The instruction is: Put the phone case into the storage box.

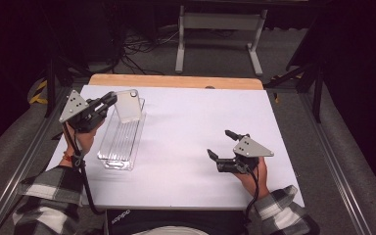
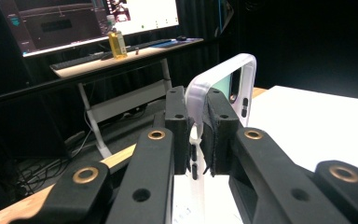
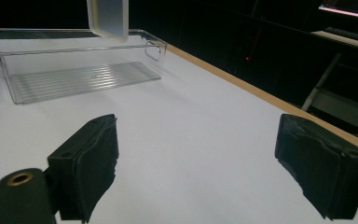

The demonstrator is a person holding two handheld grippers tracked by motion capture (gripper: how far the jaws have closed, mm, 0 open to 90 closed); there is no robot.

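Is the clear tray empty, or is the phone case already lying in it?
Empty: the clear tray shows only its bare ribbed floor. The phone case hangs above it, clamped in the left gripper.

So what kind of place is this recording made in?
Most likely a lab or workshop test bench: a table under white sheeting, dark curtains around it, and a desk with a lit monitor behind.

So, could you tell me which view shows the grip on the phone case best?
The left gripper view: the left gripper pinches the phone case edge. The high view shows it held above the clear tray; the right gripper view catches its lower corner.
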